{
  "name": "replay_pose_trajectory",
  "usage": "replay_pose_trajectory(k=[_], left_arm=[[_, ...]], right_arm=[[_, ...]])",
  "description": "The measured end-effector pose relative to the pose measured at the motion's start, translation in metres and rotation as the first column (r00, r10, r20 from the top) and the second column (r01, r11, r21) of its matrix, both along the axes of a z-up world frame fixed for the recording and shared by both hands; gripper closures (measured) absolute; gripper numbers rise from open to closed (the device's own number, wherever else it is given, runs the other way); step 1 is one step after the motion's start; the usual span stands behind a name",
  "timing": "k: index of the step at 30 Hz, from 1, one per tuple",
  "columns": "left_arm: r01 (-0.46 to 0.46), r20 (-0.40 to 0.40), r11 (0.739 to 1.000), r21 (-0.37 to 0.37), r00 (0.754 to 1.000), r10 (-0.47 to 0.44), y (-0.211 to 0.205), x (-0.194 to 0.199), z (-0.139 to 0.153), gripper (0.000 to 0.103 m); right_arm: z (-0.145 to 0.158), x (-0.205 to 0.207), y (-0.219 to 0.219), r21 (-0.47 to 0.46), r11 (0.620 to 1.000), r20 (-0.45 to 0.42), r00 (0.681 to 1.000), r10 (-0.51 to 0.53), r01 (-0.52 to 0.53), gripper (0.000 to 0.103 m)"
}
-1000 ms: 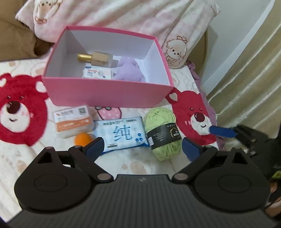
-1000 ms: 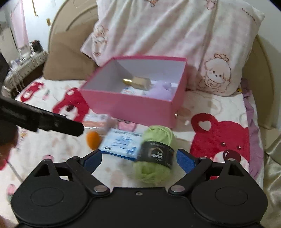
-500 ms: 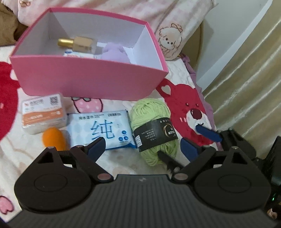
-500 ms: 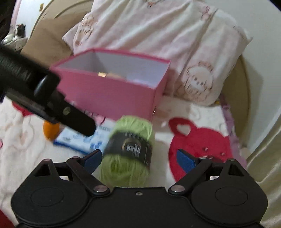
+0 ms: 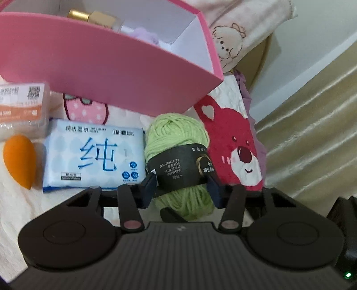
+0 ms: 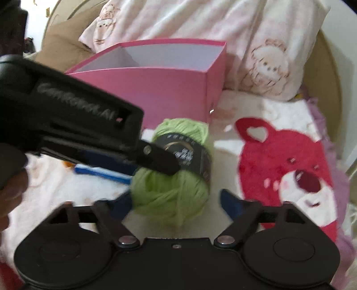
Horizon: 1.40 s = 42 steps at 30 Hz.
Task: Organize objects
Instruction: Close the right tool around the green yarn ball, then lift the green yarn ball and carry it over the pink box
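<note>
A green yarn ball [image 5: 176, 138] with a black paper band lies on the bedspread just in front of the pink box [image 5: 111, 73]. My left gripper [image 5: 181, 189] has its jaws closing on the ball, and both blue pads [image 5: 149, 189] press against the band's sides. In the right wrist view the left gripper's fingers [image 6: 156, 159] reach onto the same yarn ball [image 6: 174, 191] from the left. My right gripper [image 6: 177, 204] straddles the ball's near end with its jaws closing; a gap shows at its right fingertip.
Beside the yarn lie a blue wet-wipe pack [image 5: 93, 156], an orange teardrop sponge [image 5: 20, 160] and a cotton-pad box [image 5: 22, 107]. The pink box holds a gold-capped bottle [image 5: 98, 17] and a purple item [image 5: 147, 36]. Pillows [image 6: 223, 22] stand behind; a curtain [image 5: 312, 133] hangs on the right.
Both grippers have come down onto the yarn ball. The left jaws went from wide open to clamped on its band. The right jaws narrowed around its near end.
</note>
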<state>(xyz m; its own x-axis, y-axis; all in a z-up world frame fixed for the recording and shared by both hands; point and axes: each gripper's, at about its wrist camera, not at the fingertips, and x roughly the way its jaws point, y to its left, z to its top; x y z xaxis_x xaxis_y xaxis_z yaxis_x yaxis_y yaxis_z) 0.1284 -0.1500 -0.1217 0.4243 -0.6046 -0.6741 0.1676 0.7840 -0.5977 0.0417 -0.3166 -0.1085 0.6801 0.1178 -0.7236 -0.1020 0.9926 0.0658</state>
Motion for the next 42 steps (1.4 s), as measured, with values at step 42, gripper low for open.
replay_pose_trajectory(k=[42], left_arm=[[0.167,0.072,0.978,0.126,0.981,-0.177,0.068,-0.085,0.059,0.066]], right_arm=[[0.041,-0.061,0.083,0.093,0.993,0.024,0.996,-0.082,0.079,0.046]])
